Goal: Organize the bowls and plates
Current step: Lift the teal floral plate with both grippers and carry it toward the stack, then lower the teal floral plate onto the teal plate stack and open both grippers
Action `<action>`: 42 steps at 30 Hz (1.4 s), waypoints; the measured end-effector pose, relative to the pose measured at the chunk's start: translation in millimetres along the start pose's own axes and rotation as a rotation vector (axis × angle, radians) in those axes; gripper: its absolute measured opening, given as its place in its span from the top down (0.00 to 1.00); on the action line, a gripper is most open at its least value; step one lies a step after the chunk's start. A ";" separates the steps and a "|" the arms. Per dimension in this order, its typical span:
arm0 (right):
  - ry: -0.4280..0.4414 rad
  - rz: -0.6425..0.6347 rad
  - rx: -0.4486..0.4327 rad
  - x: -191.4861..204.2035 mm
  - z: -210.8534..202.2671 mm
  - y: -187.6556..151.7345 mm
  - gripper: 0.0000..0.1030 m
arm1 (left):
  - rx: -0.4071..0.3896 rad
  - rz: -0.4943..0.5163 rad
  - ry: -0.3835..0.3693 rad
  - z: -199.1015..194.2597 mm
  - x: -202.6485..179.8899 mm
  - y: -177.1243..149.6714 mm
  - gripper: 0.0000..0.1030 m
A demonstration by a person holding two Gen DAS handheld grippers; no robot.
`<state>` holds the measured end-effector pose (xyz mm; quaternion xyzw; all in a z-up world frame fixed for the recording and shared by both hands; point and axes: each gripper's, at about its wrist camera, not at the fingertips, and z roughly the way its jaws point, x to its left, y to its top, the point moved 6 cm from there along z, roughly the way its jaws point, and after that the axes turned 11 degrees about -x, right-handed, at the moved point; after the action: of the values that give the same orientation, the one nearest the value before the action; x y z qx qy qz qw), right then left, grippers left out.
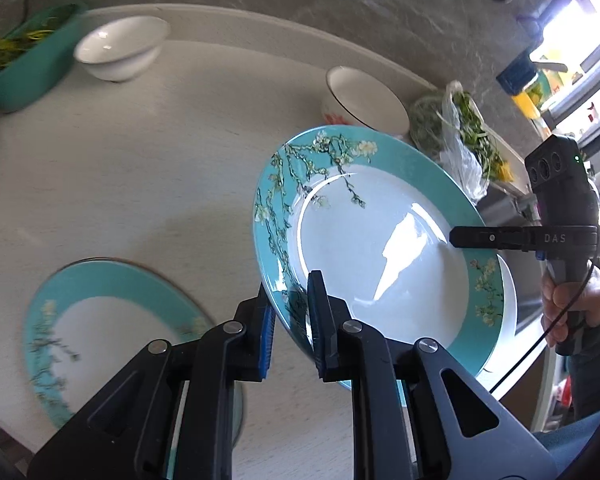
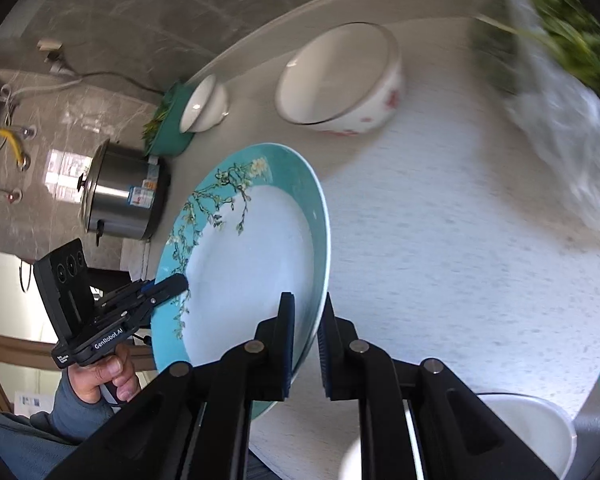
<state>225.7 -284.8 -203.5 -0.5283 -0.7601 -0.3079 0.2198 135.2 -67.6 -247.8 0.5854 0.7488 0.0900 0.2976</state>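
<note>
**Teal plate up off the round table**

Both my tongs, left [image 1: 291, 320] and right [image 2: 305, 346], are pinched tight on opposite rims of the teal blossom plate [image 1: 380, 240], holding it tilted above the pale table [image 1: 140, 168]. A second teal plate [image 1: 80, 320] lies flat below. Two white bowls [image 1: 120, 46] [image 1: 360, 96] sit near the far edge. Grey marble floor [image 2: 100, 32] surrounds the table.

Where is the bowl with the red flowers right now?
The red-flowered bowl stands on the round table, just beyond the lifted teal plate and beside the bag of greens.
</note>
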 end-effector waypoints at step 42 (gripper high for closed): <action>-0.053 -0.393 0.062 152.2 149.4 -76.7 0.85 | -0.086 -0.094 0.202 -118.4 195.6 -115.0 0.85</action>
<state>99.9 -97.9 -227.9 -0.3707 -0.8633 -0.3071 0.1516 -51.5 105.3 -274.4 0.5240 0.7972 0.1666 0.2492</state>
